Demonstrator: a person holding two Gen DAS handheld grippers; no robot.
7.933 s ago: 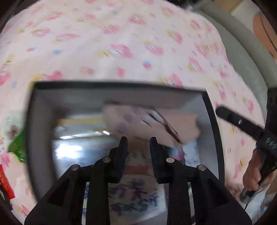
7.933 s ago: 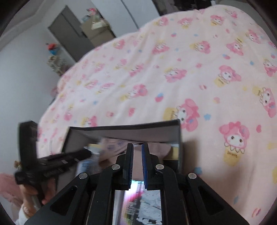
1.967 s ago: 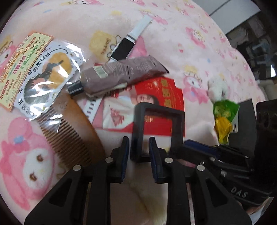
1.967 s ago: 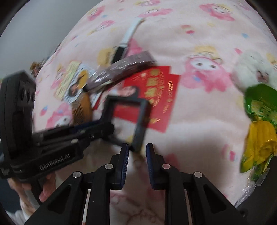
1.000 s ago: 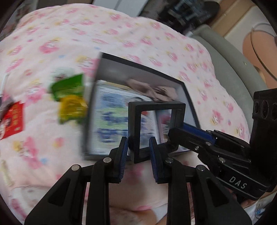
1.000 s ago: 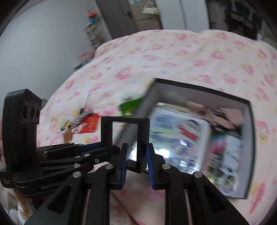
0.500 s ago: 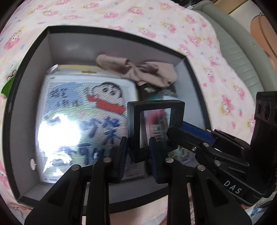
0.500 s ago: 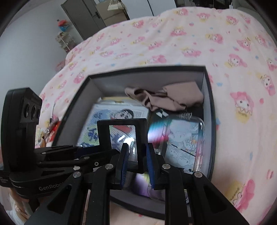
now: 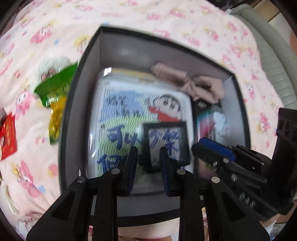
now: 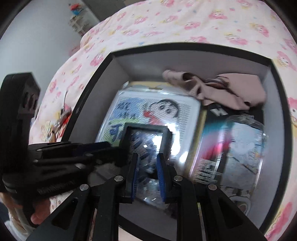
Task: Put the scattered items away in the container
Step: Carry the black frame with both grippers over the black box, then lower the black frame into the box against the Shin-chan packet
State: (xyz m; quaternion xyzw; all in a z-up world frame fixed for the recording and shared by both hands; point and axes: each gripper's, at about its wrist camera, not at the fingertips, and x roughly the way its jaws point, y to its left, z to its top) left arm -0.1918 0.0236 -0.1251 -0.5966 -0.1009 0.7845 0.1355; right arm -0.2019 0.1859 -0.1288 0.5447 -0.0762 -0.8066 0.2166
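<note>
Your left hand-held gripper (image 9: pixel 148 163) and right hand-held gripper (image 10: pixel 147 171) each pinch the black frame (image 9: pixel 165 144), jaws narrowly parted, low inside the box (image 9: pixel 78 103) on the bed (image 9: pixel 148 18).

Both fisheye cameras sat just behind their claws and looked steeply down, close over the open black box (image 9: pixel 81 77) on the pink printed bed cover (image 9: pixel 141 13). The left wrist view looked along the left claw (image 9: pixel 148 153) from the box's near edge, with the right claw (image 9: pixel 213 148) entering at its right side. The right wrist view looked along the right claw (image 10: pixel 146 163), with the left claw (image 10: pixel 104 146) entering from its left. Both views shared the box interior: the cartoon packet (image 10: pixel 157 109), the beige cloth (image 10: pixel 222 89) and the small black frame (image 10: pixel 146 129).
</note>
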